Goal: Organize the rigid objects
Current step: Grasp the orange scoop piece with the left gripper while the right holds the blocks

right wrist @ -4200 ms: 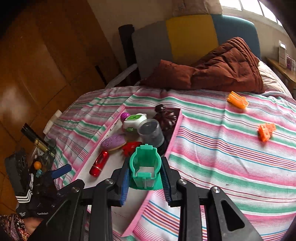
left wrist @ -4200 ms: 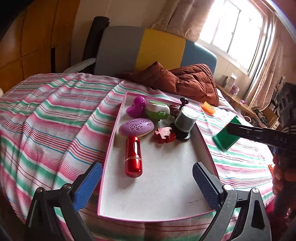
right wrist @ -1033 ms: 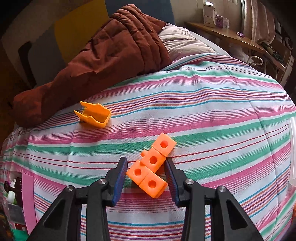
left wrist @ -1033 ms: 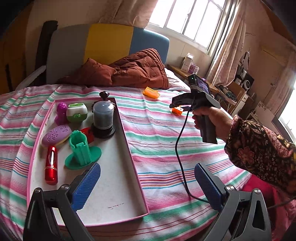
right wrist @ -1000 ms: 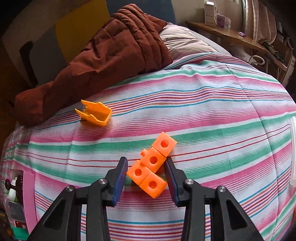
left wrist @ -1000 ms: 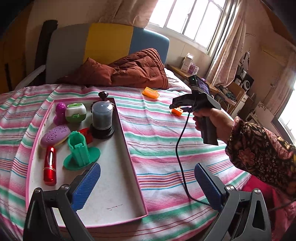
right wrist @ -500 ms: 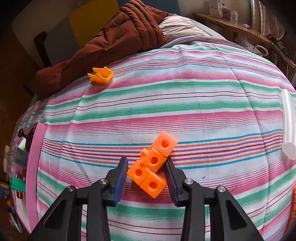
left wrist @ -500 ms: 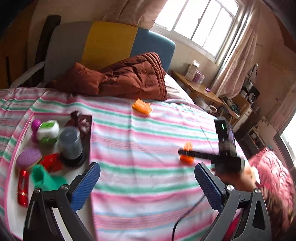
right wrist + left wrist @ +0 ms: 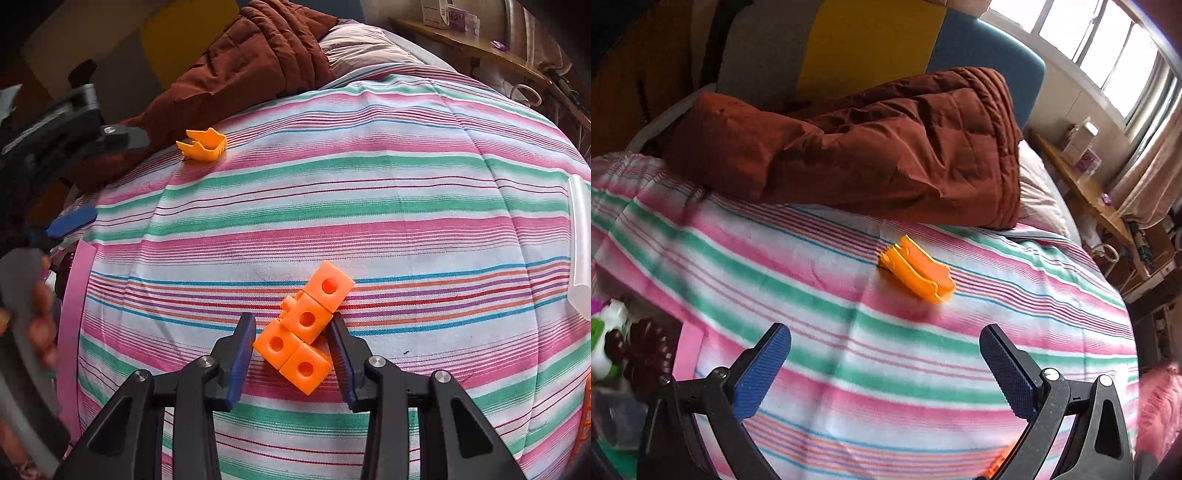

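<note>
Where visible, pink tray (image 9: 687, 347) holds white-green toy (image 9: 607, 341).

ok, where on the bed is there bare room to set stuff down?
Bare striped bedspread between the orange clip and the orange cube block, and beyond toward the pillow. Crowded: tray corner at left; brown quilt fills the head end.
</note>
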The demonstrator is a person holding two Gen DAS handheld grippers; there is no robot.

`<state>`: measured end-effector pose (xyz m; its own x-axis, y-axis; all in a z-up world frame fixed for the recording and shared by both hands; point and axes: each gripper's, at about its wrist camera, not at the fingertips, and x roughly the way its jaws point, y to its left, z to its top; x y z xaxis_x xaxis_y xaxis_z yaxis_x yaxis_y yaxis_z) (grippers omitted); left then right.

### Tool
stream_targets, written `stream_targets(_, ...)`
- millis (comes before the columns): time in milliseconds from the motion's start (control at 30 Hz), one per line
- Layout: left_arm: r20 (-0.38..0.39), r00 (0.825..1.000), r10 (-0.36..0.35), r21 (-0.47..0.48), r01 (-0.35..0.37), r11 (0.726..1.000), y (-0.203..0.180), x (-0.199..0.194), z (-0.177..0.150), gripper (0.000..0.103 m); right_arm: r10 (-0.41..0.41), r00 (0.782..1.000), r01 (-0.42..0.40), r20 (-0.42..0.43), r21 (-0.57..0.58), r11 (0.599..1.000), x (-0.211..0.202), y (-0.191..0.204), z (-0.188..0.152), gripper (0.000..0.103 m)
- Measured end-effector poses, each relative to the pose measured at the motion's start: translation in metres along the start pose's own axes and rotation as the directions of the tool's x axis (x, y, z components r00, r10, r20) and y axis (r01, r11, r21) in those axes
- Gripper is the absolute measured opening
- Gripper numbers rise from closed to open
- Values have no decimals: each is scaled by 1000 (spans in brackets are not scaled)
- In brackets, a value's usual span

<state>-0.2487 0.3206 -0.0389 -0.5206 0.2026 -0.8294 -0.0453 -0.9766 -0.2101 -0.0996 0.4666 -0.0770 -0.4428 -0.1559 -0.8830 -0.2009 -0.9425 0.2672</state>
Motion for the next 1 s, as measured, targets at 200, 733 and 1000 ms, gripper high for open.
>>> stream_targets(200,-12,1000,28,26,-27,999,-23,48,43,103,19,1000,-19,-9,7,1000,2,-2,5,40)
stream_targets(733,-17,999,35,-61,-36,997,53,32,2,98,31,999,-31,-15,18,999,3,-6,9,40)
stream_targets(1000,60,997,50,164,-59,985,15,38,14,99,48,999,-48,-18,37,998,9,-7,13,40)
